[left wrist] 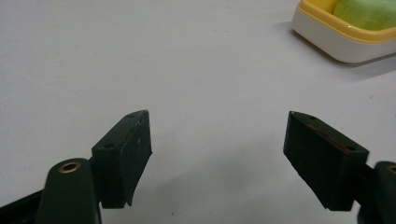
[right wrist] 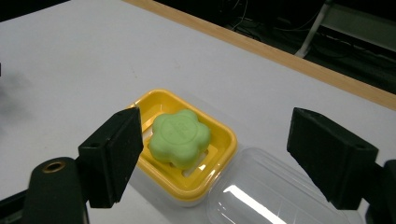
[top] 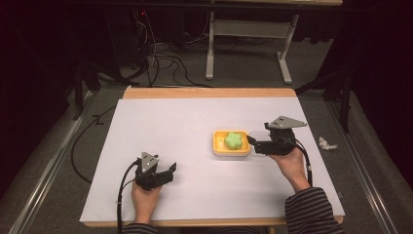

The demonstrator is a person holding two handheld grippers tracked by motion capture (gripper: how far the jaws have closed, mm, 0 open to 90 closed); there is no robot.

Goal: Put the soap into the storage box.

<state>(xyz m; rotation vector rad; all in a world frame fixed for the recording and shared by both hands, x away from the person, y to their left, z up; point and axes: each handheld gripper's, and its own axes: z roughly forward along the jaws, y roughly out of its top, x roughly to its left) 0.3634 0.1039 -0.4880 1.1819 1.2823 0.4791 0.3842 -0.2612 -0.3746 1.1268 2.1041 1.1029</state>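
Green soap [right wrist: 181, 138] fills yellow dish [right wrist: 219, 175] (lid [right wrist: 266, 193] off).

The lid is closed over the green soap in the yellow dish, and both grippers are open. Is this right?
Not quite. The clear lid is off: in the right gripper view it lies on the table beside the yellow dish, and the green soap sits uncovered. The left gripper and right gripper are indeed open.
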